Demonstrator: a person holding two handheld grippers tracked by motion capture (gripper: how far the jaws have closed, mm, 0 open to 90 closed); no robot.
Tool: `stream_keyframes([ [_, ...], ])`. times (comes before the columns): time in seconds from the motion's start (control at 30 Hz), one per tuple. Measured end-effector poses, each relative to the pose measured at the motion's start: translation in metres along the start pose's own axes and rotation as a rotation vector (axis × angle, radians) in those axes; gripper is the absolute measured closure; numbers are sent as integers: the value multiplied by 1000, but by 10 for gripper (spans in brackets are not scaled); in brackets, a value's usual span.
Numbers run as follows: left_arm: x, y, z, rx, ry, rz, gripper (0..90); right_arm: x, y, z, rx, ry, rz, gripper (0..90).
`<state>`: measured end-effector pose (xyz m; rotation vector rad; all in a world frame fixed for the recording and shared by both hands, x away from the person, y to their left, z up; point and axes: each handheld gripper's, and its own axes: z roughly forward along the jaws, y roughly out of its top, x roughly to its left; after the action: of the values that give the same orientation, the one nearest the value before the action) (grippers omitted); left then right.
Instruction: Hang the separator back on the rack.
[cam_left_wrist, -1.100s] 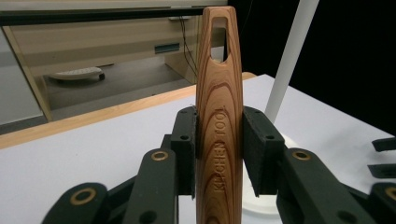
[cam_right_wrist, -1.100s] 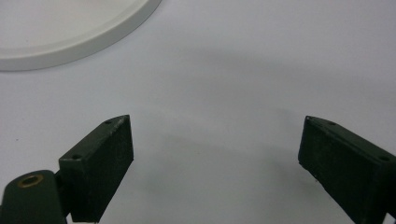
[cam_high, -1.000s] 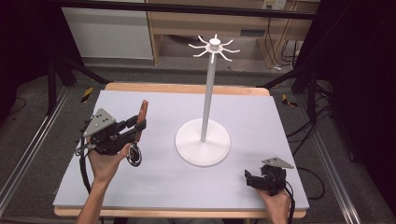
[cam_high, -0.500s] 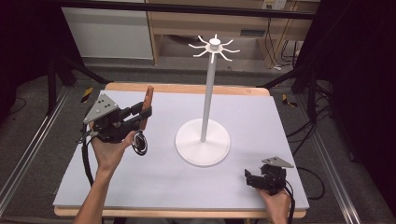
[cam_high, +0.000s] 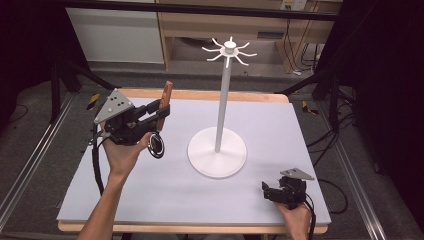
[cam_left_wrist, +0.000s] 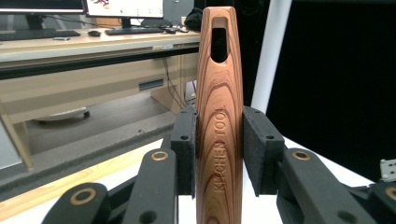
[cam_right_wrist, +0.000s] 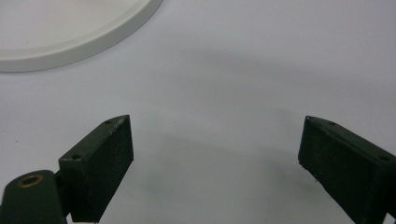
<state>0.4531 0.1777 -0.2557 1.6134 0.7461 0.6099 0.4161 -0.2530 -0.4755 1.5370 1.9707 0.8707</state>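
Left gripper (cam_left_wrist: 219, 154) fingers clamping wooden handle (cam_left_wrist: 219, 116) of kitchen tool, handle standing upright between fingers, long axis vertical, hole end pointing up, metal end (cam_high: 156, 145) hanging below. Right gripper (cam_right_wrist: 215, 163) fingers standing apart above counter (cam_right_wrist: 233, 70).

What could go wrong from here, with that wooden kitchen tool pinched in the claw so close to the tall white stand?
The left claw pinches only the wooden handle, so the tool's round head hanging below might swing or twist the handle loose. The hanging hole is narrow and could miss a thin hook. The white stand might tip if bumped.
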Motion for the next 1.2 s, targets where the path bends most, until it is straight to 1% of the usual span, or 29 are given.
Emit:
stream_keyframes([
  [0.17, -4, 11, 4, -11, -10, 16, 671, 0, 0, 0, -3, 1, 1, 106],
  [0.27, -6, 15, 5, -17, -15, 12, 671, 0, 0, -1, -4, 2, 5, 106],
  [0.3, -7, 19, 7, -21, -23, 15, 671, -1, 0, -1, -4, 1, 2, 107],
  [0.77, -15, 38, 15, -25, -57, 30, 671, 0, 1, 0, -4, 4, 5, 106],
  [1.07, -23, 50, 21, -44, -79, 39, 671, -1, 1, 0, -3, 4, 6, 106],
  [1.13, -24, 53, 21, -41, -83, 30, 671, -1, 1, 0, -5, 3, 5, 106],
  [1.2, -25, 56, 22, -53, -89, 39, 671, -2, 1, 0, -5, 4, 5, 106],
])
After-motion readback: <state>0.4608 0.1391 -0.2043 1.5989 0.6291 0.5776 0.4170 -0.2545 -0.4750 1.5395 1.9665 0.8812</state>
